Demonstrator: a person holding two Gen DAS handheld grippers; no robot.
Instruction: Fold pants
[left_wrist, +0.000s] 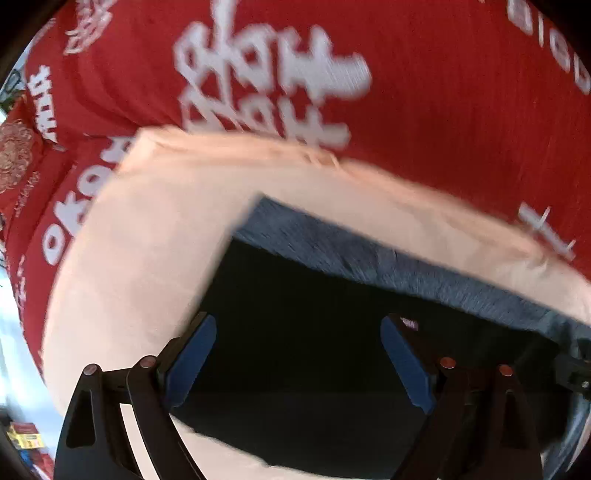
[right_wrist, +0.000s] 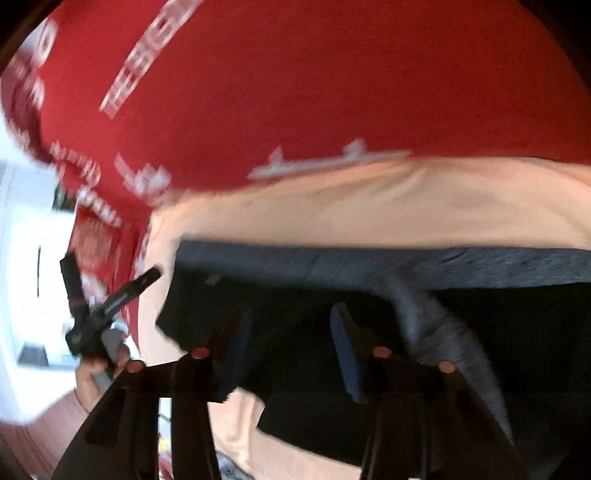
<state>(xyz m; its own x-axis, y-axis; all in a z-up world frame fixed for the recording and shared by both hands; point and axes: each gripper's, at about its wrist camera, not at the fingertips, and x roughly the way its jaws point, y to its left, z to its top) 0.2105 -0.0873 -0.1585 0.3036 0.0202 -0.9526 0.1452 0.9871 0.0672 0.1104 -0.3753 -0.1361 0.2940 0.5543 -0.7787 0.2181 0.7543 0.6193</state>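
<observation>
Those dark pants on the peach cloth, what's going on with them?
A person holding a two-finger gripper in each hand is folding the dark pants, which lie on a peach cloth over a red printed cover. The left gripper is open over the pants, gripping nothing. The right gripper also looks open, close over the fabric by the grey waistband. The pictures are blurred, so the hands are moving.

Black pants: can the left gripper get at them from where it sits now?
Probably yes. The left gripper is open, its blue pads straddling the black pants on the cream sheet, with nothing between. The blur hides whether it touches them.
</observation>
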